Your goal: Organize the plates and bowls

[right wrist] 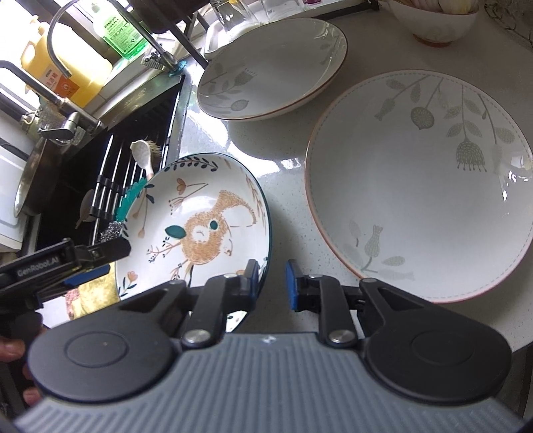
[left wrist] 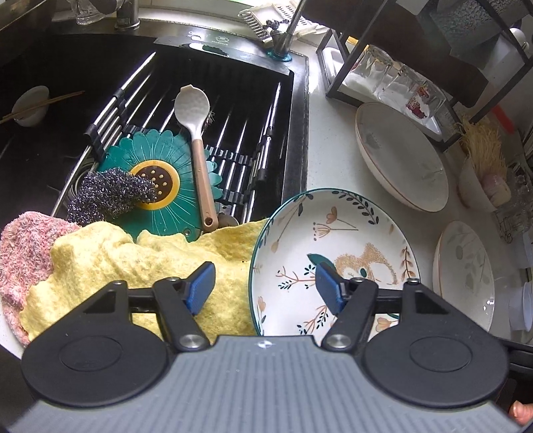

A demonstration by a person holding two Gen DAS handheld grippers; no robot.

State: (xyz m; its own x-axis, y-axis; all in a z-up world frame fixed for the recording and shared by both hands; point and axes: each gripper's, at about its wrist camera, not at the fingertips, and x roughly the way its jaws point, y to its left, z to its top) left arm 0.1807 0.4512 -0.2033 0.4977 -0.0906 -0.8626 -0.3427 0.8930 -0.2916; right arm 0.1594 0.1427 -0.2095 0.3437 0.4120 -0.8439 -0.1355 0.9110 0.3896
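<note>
Taking the squirrel-painted plate (left wrist: pixel 336 259) as landmark: left of it, the left wrist view shows a fuzzy pink cloth (left wrist: pixel 23 259), a nubbly yellow cloth (left wrist: pixel 133 263), a wiry steel scourer (left wrist: pixel 110 193) and a smooth white spoon (left wrist: pixel 196 140) over the sink's metal rack (left wrist: pixel 233 133). The left gripper (left wrist: pixel 263 289) straddles the plate's near-left rim, jaws fairly wide, blue ribbed pads not pressing. The right gripper (right wrist: pixel 271 283) stands narrow around the plate's teal rim, a gap showing beside its right pad. Right of it lie two glossy leaf-patterned plates (right wrist: pixel 423 186) (right wrist: pixel 273 66), three plates in all. Only the right wrist view shows a round bowl (right wrist: pixel 436 20).
</note>
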